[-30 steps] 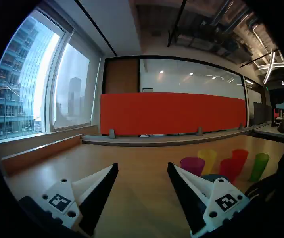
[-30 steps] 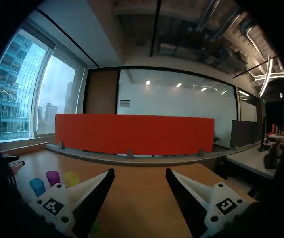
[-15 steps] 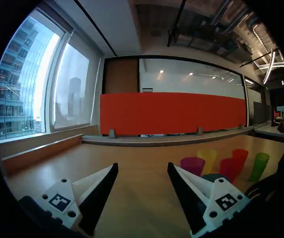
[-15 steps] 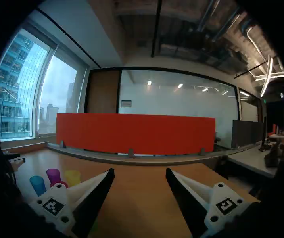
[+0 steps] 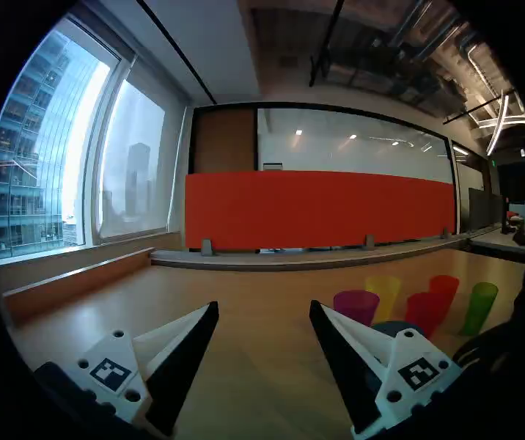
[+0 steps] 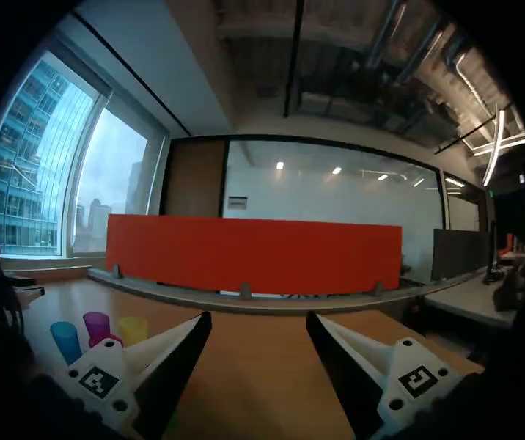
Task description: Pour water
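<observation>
The left tool [image 5: 262, 306] hangs over the pale wooden bench [image 5: 262, 374] with its white fingers spread wide and nothing between them. The task's translucent plastic cups stand ahead and to its right. The magenta cup [image 5: 356, 304] is just beyond the right finger, with the yellow cup [image 5: 384, 288] behind it, then two red cups [image 5: 425, 312] and the green cup [image 5: 480, 306] farthest out. All stand upright, mouths up.

The right tool [image 6: 258, 317], equally spread and empty, has the group low on its left, the blue cup [image 6: 65, 341] outermost. The cups therefore lie between the tools, seemingly nearer the left one. Which cup holds water cannot be told.

Bare bench lies ahead of both tools. The long orange-red divider panel [image 5: 314, 209] closes the far edge, well apart from the cups.
</observation>
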A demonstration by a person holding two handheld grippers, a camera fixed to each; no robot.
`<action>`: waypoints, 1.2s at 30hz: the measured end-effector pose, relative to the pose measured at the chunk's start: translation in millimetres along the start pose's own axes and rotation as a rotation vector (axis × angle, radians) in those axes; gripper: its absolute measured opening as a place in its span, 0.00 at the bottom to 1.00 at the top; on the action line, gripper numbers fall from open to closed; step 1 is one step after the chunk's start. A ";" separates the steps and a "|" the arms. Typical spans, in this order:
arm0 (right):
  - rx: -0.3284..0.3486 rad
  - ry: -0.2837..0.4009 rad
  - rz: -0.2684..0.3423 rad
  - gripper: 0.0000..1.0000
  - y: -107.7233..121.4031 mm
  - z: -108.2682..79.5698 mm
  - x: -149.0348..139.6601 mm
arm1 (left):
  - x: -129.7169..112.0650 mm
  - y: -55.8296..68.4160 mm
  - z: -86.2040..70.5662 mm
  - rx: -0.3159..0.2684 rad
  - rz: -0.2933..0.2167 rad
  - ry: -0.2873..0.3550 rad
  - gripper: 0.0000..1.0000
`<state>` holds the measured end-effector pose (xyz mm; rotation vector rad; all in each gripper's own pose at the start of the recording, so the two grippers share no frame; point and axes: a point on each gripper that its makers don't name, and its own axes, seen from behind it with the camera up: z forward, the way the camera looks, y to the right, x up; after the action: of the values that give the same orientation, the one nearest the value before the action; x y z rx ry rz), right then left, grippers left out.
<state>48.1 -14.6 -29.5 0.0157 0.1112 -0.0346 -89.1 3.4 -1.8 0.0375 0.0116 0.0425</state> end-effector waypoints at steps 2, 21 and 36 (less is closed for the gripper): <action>0.000 0.006 0.001 1.00 -0.3 1.8 -3.4 | 0.0 0.1 0.2 0.000 0.000 0.000 0.92; -0.035 -0.007 0.053 1.00 3.6 13.6 -48.5 | 0.1 -1.0 -0.6 0.000 0.000 0.000 0.92; -0.064 -0.030 0.059 1.00 18.8 17.7 -65.1 | 0.2 -1.2 -0.2 0.000 0.000 0.000 0.92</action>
<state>-13.9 6.0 -4.5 -0.0452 0.0819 0.0279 -88.9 2.2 -2.1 0.0375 0.0114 0.0427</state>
